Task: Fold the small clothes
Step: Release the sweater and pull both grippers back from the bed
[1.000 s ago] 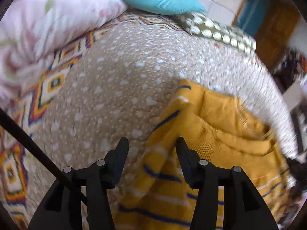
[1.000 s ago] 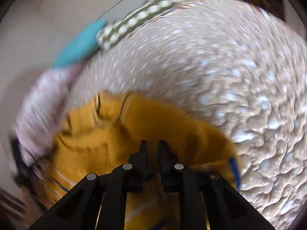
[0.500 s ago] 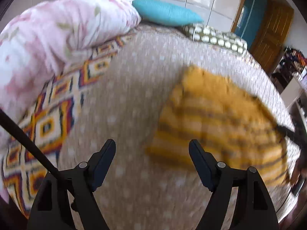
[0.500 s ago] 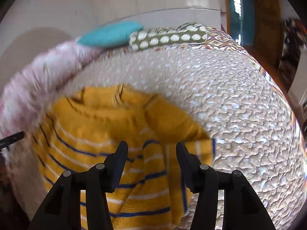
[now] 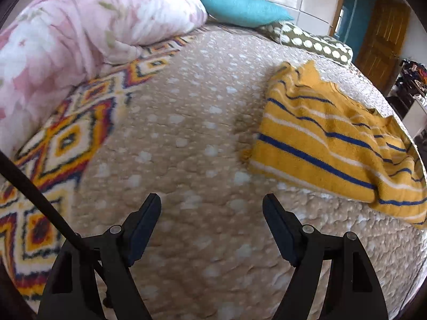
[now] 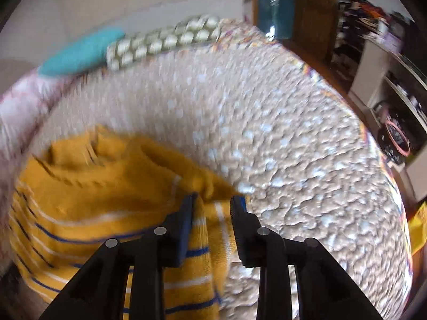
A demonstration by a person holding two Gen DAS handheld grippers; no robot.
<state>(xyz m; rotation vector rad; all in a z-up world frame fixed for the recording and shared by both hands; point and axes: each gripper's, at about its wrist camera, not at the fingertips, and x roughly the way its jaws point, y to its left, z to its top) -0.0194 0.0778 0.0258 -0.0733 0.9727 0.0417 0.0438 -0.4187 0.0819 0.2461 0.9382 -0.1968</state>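
Observation:
A mustard-yellow knitted sweater (image 5: 328, 144) with blue and white stripes lies partly folded on the beige dotted bedspread (image 5: 186, 122). My left gripper (image 5: 212, 202) hovers wide open over bare bedspread, left of and nearer than the sweater, with nothing between its fingers. In the right wrist view the sweater (image 6: 93, 186) fills the lower left, one sleeve folded across its body. My right gripper (image 6: 213, 200) is just above the sweater's right edge. Its jaws are opening, the folded sleeve lies loose in the gap, and the pads are not pressing on it.
A pink floral quilt (image 5: 80, 26) is piled at the left, on a bright diamond-patterned blanket (image 5: 66, 138). A teal pillow (image 5: 240, 8) and a dotted pillow (image 5: 312, 42) lie at the bed's far end. A wooden door (image 5: 379, 32) and cluttered shelves (image 6: 387, 80) stand beyond the bed's right edge.
My left gripper has opened wide and drawn back to the left, off the sweater. The right gripper has risen and turned, and its jaws have gone from nearly shut on the fabric to parted.

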